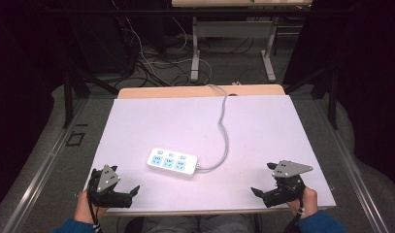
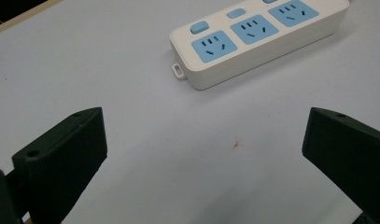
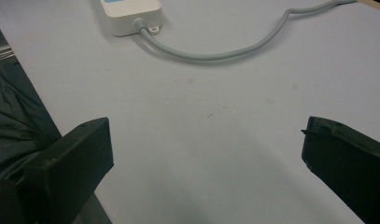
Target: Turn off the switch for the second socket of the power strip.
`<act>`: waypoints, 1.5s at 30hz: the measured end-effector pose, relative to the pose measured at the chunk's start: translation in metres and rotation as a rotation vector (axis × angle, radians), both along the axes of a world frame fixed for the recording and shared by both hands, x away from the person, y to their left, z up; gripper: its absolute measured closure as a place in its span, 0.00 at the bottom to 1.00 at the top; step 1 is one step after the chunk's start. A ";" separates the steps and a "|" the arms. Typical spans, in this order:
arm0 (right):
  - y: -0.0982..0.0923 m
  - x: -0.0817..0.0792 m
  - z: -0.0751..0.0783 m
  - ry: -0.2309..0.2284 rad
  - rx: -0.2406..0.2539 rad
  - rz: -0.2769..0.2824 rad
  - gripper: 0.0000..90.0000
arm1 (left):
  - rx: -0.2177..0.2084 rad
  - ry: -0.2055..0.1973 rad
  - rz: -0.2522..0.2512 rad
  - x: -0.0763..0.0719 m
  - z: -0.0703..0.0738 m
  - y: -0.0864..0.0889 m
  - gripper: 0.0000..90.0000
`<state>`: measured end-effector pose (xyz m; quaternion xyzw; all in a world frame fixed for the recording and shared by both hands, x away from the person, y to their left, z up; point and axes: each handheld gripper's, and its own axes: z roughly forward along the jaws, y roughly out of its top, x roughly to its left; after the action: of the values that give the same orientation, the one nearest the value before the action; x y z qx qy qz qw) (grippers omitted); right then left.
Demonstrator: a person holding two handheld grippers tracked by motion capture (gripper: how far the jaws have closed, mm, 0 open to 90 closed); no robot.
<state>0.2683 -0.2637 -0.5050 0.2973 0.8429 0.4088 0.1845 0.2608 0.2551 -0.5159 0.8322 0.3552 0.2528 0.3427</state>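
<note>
A white power strip (image 1: 172, 162) with three blue sockets lies near the middle of the white table top (image 1: 185, 121); its grey cable (image 1: 225, 131) runs to the far edge. My left gripper (image 1: 123, 180) rests at the front left corner, open and empty. In the left gripper view the power strip (image 2: 253, 39) lies ahead of the wide-apart jaws of the left gripper (image 2: 204, 149). My right gripper (image 1: 264, 179) sits at the front right, open, holding nothing. The right gripper view shows the right gripper (image 3: 206, 154), the strip's cable end (image 3: 131, 14) and the cable (image 3: 215, 53) ahead.
A wooden strip (image 1: 175, 92) borders the table's far edge. Beyond it stand a table frame's legs (image 1: 195, 53) and loose cables on the floor (image 1: 151, 63). Dark frame rails (image 1: 69, 97) flank both sides.
</note>
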 end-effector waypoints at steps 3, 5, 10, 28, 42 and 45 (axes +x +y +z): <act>0.001 0.000 -0.001 -0.008 0.007 -0.006 0.02 | -0.001 0.003 0.001 0.000 0.000 0.000 0.00; 0.000 -0.001 0.000 -0.004 0.003 -0.007 0.02 | -0.002 0.001 0.001 0.000 0.000 0.000 0.00; 0.001 0.000 -0.001 0.002 0.008 -0.005 0.02 | -0.025 0.017 0.005 0.001 0.002 0.001 0.00; 0.000 0.000 0.000 0.009 -0.002 0.000 0.03 | -0.008 0.031 0.015 0.007 0.010 0.001 0.00; 0.000 0.000 -0.001 0.010 0.001 0.008 0.04 | -0.023 0.015 0.028 0.011 0.016 -0.007 0.00; 0.001 0.001 -0.001 0.002 0.006 0.005 0.04 | -0.030 0.016 0.028 0.012 0.016 -0.008 0.00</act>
<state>0.2690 -0.2631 -0.5063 0.2962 0.8425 0.4117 0.1816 0.2732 0.2466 -0.4994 0.8238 0.3734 0.2458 0.3487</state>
